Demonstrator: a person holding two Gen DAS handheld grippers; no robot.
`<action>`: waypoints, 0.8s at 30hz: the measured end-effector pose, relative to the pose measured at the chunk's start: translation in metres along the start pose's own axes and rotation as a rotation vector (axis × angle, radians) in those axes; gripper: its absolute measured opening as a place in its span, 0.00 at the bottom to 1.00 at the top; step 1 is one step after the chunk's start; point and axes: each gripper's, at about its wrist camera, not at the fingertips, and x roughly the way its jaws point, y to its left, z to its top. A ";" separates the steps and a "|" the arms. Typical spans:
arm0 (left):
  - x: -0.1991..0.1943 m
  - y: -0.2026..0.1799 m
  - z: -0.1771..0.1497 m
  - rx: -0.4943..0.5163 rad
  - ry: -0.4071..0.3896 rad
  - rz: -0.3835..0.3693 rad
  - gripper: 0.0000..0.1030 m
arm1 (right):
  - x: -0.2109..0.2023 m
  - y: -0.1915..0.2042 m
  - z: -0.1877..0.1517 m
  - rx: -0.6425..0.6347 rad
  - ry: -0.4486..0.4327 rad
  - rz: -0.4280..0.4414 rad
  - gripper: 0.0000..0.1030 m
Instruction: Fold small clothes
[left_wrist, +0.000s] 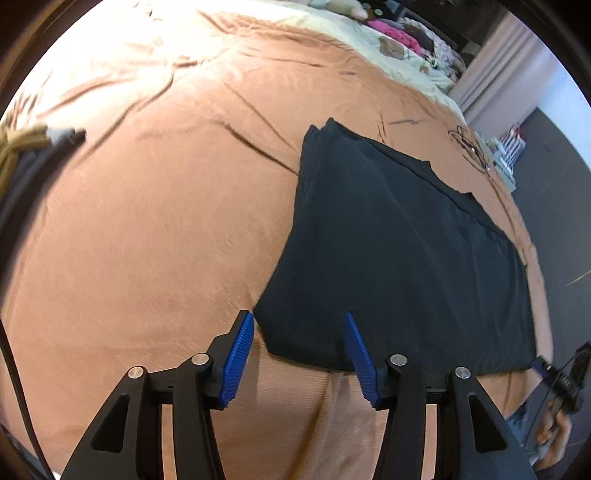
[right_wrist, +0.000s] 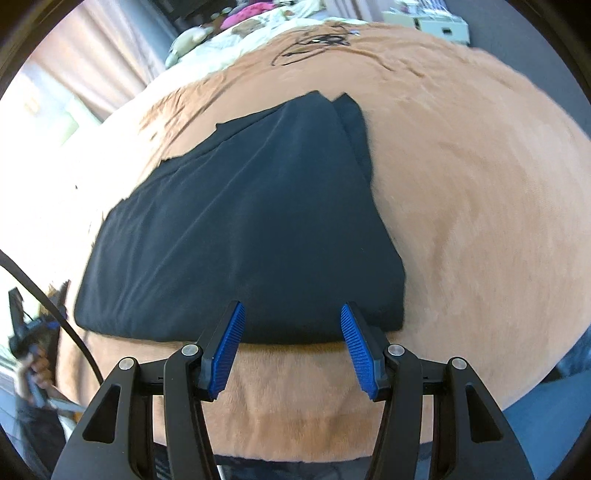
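Both grippers, left gripper (left_wrist: 299, 328) and right gripper (right_wrist: 291, 321), hover with jaws parted and empty over the near edge of the folded black garment (left_wrist: 402, 251), its long axis running away from them.

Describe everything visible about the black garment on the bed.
The black garment is soft, matte fabric, folded into a flat layered shape, broad near the cameras and narrowing at the far end, where layered edges show. It lies on the tan blanket. Neither open gripper holds it; whether their tips touch its near edge is unclear.

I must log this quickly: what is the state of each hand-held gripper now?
Left hand-held gripper: open, holding nothing.
Right hand-held gripper: open, holding nothing.
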 end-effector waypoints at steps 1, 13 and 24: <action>0.003 0.001 -0.001 -0.016 0.007 -0.009 0.56 | 0.000 -0.007 -0.002 0.028 0.004 0.025 0.51; 0.029 0.016 -0.016 -0.187 0.067 -0.098 0.57 | 0.021 -0.043 -0.012 0.180 0.045 0.160 0.59; 0.019 0.026 -0.015 -0.270 0.011 -0.191 0.17 | 0.034 -0.062 0.005 0.270 -0.040 0.222 0.06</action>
